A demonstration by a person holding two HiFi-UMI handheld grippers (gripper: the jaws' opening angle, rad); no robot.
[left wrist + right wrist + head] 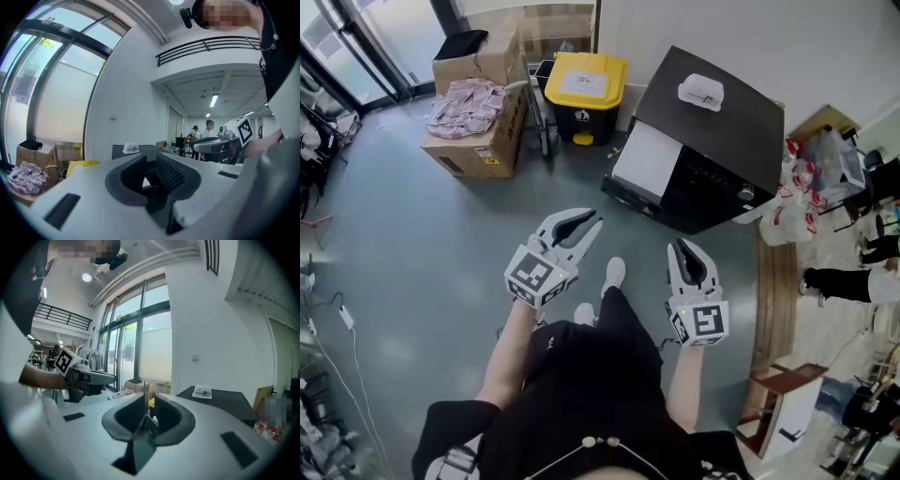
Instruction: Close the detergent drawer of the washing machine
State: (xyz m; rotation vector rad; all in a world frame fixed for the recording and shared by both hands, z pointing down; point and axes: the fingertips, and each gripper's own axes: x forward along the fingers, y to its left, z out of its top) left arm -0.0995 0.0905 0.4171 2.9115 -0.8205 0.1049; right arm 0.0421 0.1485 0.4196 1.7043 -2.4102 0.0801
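The head view looks steeply down from above at a grey floor (441,272) and a black box-shaped washing machine (731,141) ahead. The left gripper view and right gripper view face nearly level toward that machine, well apart from it.

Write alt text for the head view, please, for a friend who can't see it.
From above: a person holds the left tongs and right tongs, both slightly open and empty, aimed at a black washing machine ahead, not touching it. A yellow-lidded bin and cardboard boxes stand left of the machine on the grey floor.
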